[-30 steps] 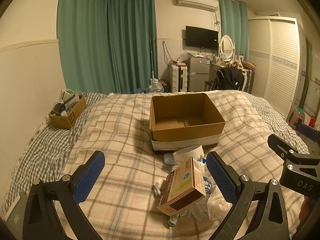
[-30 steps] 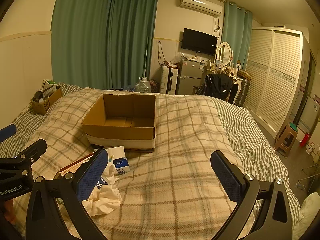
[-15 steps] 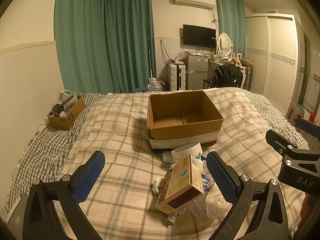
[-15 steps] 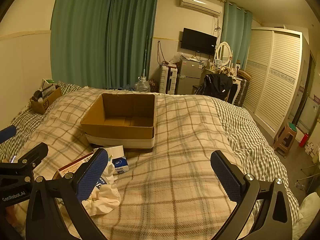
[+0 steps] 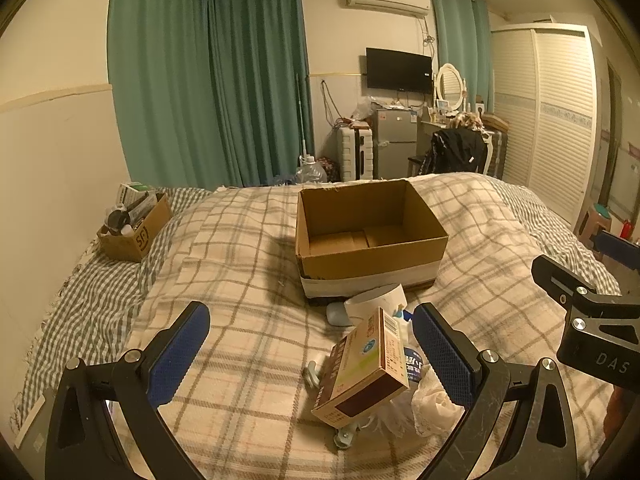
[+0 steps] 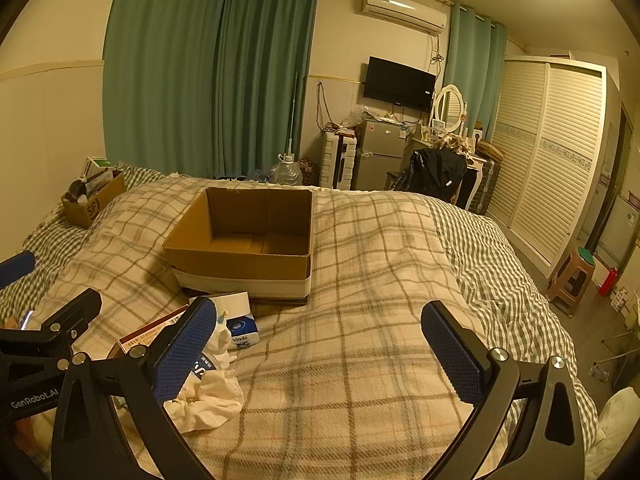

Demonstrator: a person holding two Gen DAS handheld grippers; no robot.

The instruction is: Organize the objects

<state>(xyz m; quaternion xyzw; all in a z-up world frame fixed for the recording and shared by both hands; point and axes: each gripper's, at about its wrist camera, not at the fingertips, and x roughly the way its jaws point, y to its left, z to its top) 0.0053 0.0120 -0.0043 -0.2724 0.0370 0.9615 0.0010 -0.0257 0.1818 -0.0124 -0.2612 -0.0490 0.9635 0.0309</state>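
1. Left wrist view: the left tool (image 5: 308, 346) hangs over the bed (image 5: 240, 280), its blue pads spread wide and holding nothing. Between them a carton (image 5: 366, 368) lies tilted on a small pile, long axis running from near-left up to far-right, near a white cloth (image 5: 430, 408). Beyond sits an open cardboard box (image 5: 368, 236), nothing visible inside. A small box (image 5: 134, 226) at far left holds assorted items.

2. Right wrist view: the right tool (image 6: 316, 350) is also spread wide, gripping nothing, over the plaid cover. The pile and a tissue pack (image 6: 242, 330) lie at its left, in front of the open box.
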